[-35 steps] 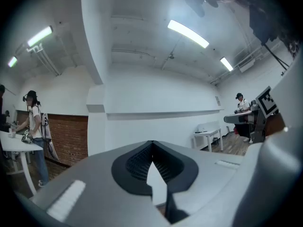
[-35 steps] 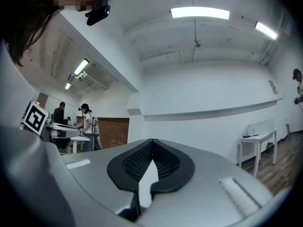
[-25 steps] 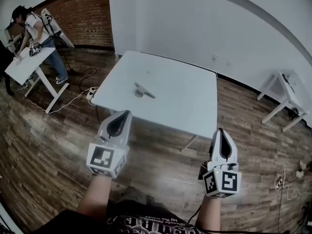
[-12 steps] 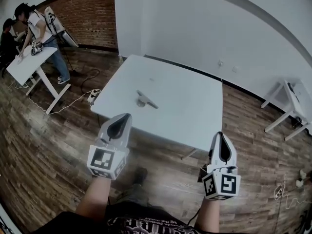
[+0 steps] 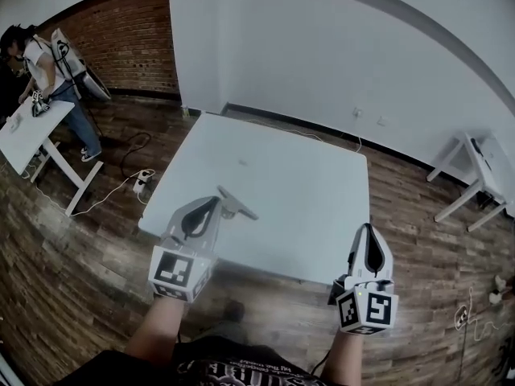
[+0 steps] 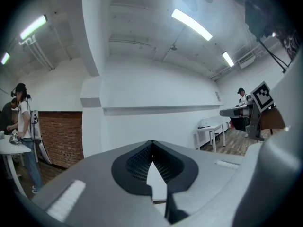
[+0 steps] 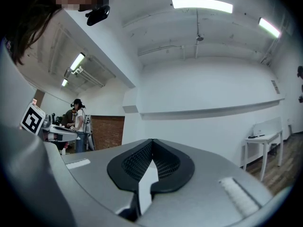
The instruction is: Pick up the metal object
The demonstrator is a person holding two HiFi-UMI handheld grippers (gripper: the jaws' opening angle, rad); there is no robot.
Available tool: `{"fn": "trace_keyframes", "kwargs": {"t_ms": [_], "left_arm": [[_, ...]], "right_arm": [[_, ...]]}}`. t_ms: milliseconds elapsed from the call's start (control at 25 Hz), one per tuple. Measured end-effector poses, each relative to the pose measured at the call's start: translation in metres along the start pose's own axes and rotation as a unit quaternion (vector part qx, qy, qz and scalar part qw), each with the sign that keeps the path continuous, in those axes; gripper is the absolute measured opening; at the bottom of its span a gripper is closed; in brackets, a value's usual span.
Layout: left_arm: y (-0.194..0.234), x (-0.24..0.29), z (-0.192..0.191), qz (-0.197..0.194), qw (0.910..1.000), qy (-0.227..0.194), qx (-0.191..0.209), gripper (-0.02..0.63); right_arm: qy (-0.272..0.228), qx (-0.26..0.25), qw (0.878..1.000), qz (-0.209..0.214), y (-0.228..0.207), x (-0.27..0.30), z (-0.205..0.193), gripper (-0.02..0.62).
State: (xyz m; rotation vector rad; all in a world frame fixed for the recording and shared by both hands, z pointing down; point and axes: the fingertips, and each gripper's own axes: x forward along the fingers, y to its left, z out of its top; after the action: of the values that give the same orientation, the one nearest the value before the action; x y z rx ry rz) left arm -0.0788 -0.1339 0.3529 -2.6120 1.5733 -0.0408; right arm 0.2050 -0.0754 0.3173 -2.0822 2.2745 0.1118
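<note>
The metal object (image 5: 241, 207), a slim grey bar with a rounded end, lies on the white table (image 5: 306, 175) near its front left edge. In the head view my left gripper (image 5: 211, 202) hangs over that front edge, its tip just left of the object and hiding part of it. Its jaws are shut with nothing between them, as the left gripper view (image 6: 151, 143) shows. My right gripper (image 5: 366, 228) is held lower, off the table's front right corner. It is also shut and empty in the right gripper view (image 7: 152, 141). Both gripper views look out at walls, not at the object.
A person (image 5: 40, 63) stands at a second white table (image 5: 18, 129) at far left, before a brick wall. A small white table (image 5: 476, 166) stands at right. Cables and a power strip (image 5: 138, 182) lie on the wood floor left of the main table.
The table has come closer in the head view. My left gripper now reaches over its front edge beside the metal object. The right gripper stays low at the right.
</note>
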Motion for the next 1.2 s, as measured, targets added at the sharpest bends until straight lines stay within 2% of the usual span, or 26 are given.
{"fn": "trace_keyframes", "kwargs": {"t_ms": [480, 1040, 1200], "left_arm": [[0.027, 0.063, -0.014, -0.018, 0.9998, 0.009, -0.003, 0.000], [0.044, 0.086, -0.025, -0.018, 0.9995, 0.024, -0.003, 0.000], [0.041, 0.093, -0.033, -0.034, 0.9986, 0.041, -0.005, 0.002]], "right_arm": [[0.010, 0.000, 1.000, -0.011, -0.003, 0.065, -0.010, 0.012], [0.017, 0.001, 1.000, -0.010, -0.001, 0.092, -0.019, 0.012], [0.020, 0.001, 1.000, -0.009, -0.002, 0.098, -0.021, 0.012]]}}
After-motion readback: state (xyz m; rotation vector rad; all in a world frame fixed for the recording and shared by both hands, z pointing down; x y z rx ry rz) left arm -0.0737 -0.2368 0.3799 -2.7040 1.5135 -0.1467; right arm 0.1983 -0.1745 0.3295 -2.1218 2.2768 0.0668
